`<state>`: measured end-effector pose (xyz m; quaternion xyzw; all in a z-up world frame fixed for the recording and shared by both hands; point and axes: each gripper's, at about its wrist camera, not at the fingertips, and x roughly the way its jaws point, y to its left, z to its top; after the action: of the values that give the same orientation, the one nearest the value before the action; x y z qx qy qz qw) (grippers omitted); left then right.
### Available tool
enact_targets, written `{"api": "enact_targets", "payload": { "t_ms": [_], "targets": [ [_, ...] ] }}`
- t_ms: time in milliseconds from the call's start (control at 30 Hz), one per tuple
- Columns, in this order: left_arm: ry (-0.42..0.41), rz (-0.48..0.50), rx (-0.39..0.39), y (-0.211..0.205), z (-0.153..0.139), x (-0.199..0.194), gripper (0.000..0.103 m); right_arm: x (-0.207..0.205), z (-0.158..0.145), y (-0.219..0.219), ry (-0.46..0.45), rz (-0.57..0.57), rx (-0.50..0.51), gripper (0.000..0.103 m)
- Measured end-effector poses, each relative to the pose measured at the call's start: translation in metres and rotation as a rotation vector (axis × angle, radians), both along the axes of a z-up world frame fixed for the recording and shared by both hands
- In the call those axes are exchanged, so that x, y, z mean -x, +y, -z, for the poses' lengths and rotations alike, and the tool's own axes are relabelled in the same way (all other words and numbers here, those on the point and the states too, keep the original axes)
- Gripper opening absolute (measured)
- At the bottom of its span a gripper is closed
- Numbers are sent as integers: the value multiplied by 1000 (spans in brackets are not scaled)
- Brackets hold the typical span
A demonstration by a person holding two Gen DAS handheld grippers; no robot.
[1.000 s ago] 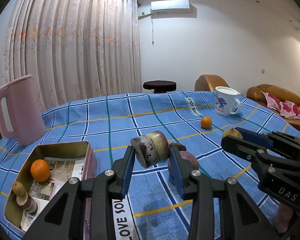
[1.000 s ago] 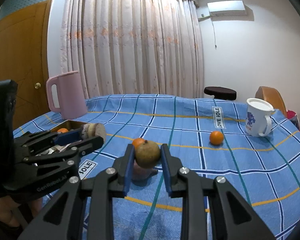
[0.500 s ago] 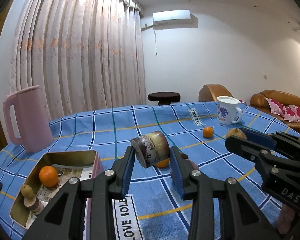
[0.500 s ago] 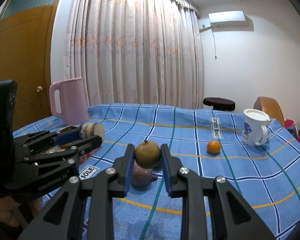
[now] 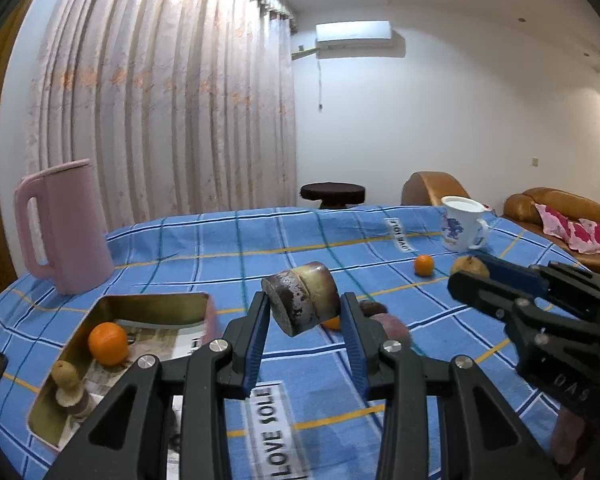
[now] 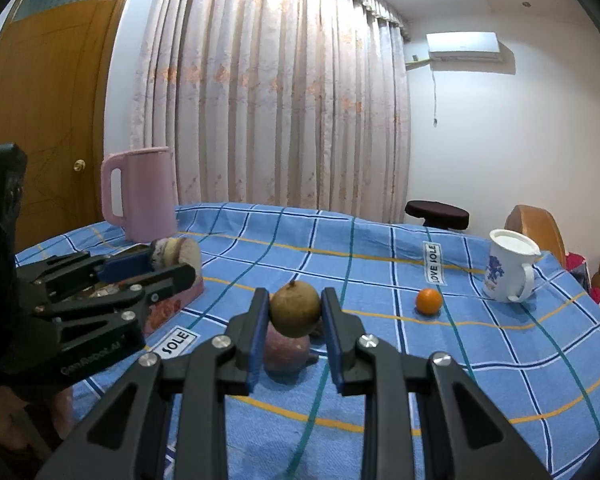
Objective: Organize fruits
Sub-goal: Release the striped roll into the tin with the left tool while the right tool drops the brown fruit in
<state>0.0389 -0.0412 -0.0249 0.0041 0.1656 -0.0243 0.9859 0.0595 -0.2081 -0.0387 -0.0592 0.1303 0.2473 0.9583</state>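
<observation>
My left gripper (image 5: 305,301) is shut on a stubby brown-green chunk with a mottled cut face (image 5: 300,307), held above the blue checked cloth. Just left of it lies an open gold tin (image 5: 156,300) holding an orange (image 5: 108,343) and a small brown fruit (image 5: 66,376). In the other view my right gripper (image 6: 295,298) is shut on a round brownish fruit (image 6: 295,310), held over a purple fruit (image 6: 286,350) lying on the cloth. A small orange (image 6: 429,301) sits farther right. Each gripper shows at the edge of the other's view.
A pink jug (image 5: 64,228) stands at the back left beyond the tin. A white mug (image 6: 508,266) stands at the back right. Another orange (image 5: 332,323) peeks out behind the chunk. Brown sofas (image 5: 560,216) and a dark stool (image 5: 332,192) lie past the table.
Both views have tipped upward a little, so the table sits lower and more ceiling shows. Each gripper keeps the same hold on its fruit.
</observation>
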Motion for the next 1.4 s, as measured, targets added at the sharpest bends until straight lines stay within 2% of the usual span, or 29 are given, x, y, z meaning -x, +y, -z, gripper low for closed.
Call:
{"api": "enact_targets", "payload": {
  "t_ms": [200, 400, 733, 900, 1067, 1267, 1400],
  "targets": [
    [36, -68, 7, 31, -8, 3, 38, -6, -15, 27, 9, -78, -23, 29],
    [82, -147, 9, 67, -6, 6, 38, -9, -22, 75, 24, -191, -22, 29],
    [158, -238, 17, 113, 10, 6, 38, -21, -12, 138, 82, -294, 6, 29],
    [202, -263, 24, 134, 21, 5, 38, -27, -1, 167, 128, -337, 32, 29],
    [211, -262, 17, 142, 23, 6, 38, -25, 10, 186, 150, -365, 64, 29],
    [213, -242, 9, 142, 26, 8, 38, -28, 18, 190, 182, -371, 70, 29],
    [213, -239, -24, 140, 27, 10, 38, -31, 21, 192, 204, -385, 80, 29]
  ]
}}
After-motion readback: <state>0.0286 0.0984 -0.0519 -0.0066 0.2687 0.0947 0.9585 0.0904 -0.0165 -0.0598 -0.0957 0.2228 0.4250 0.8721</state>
